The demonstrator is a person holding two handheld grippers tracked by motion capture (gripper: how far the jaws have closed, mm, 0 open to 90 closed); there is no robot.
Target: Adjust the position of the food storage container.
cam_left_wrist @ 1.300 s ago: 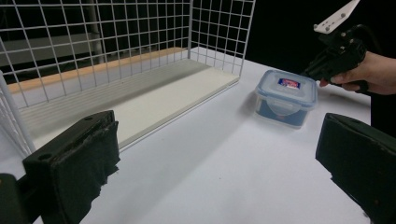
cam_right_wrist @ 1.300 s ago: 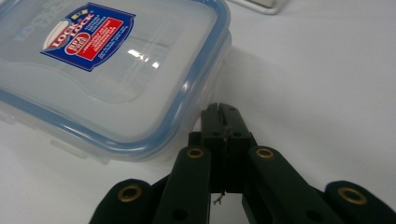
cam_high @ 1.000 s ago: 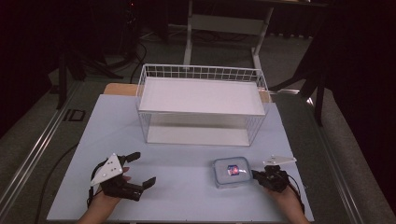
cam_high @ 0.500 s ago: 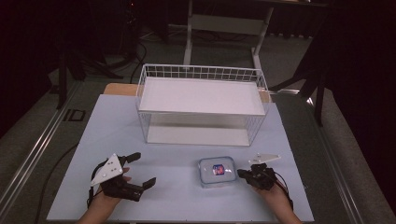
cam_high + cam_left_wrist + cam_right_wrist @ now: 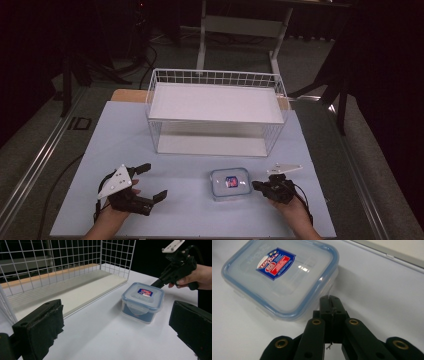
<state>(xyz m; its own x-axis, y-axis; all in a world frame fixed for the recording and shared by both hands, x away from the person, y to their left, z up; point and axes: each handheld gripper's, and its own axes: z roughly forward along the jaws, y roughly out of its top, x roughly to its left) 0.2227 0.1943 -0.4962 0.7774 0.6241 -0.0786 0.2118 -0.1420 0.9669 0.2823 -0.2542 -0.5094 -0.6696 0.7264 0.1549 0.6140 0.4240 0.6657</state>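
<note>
1. From up high, I hold my left tongs (image 5: 150,181) low on the pale table (image 5: 200,220). Their two black jaws are wide apart with nothing between them. My right tongs (image 5: 256,185) have their jaws pressed together. Their tip is right at the side of the little plastic box (image 5: 229,183). The box has a blue edge on its lid and a red and blue sticker on top. It sits on the table between my two tongs, much closer to the right ones. Past the box, farther from me, stands a white wire basket (image 5: 216,77).

2. Looking along my left tongs (image 5: 117,325), the two jaws stand far apart at the bottom corners. The box (image 5: 142,301) sits ahead of them, a bit to the right. My right tongs (image 5: 156,284) poke at its far side. The wire basket (image 5: 55,262) is ahead on the left.

3. Looking along my right tongs (image 5: 330,300), the jaws are squeezed tight and hold nothing. Their tip sits right against the near wall of the box (image 5: 279,277), just under the lid's blue edge.
</note>
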